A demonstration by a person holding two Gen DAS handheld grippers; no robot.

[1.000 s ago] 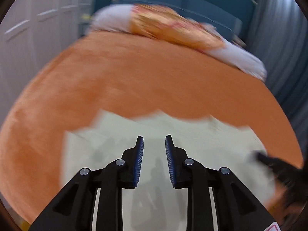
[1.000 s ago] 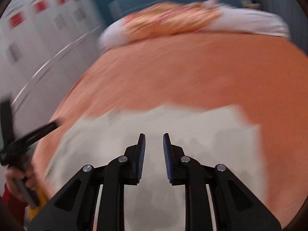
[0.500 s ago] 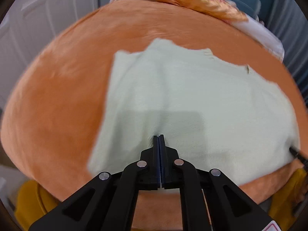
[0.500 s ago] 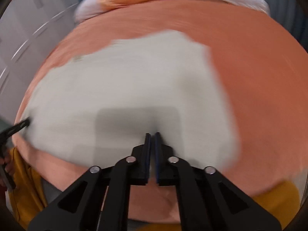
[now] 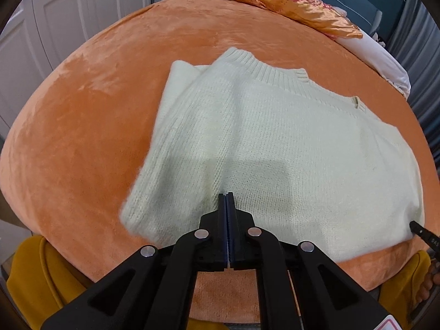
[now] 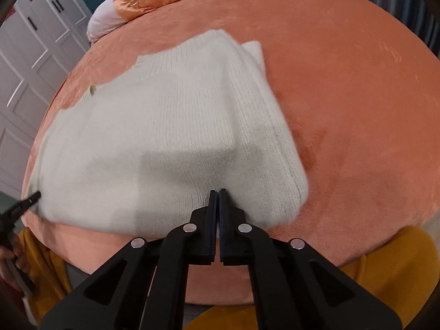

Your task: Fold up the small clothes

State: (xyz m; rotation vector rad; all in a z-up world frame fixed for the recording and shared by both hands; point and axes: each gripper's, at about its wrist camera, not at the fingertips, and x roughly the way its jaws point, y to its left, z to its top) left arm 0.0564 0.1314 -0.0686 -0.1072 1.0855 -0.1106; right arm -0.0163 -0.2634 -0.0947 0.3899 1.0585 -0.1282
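Cream knit sweater (image 5: 275, 143) lies flat on orange bed cover (image 5: 82, 137), near the bed's front edge, collar twd pillows (image 5: 297, 2). L gripper (image 5: 226, 196) and R gripper (image 6: 218, 194) each w/ jaws pinched together on sweater's near hem, a bit of knit nipped betw tips. Sleeves folded in.

light: bright, even, from overhead | shadows: soft blocky grey patch on the sweater (image 5: 269, 137) near the bed's (image 5: 82, 126) near edge, both views | glare: faint sheen on bed's plush | blur: left view sharp, right view slightly soft | distortion: strong fisheye bulge, dark vignette in corners
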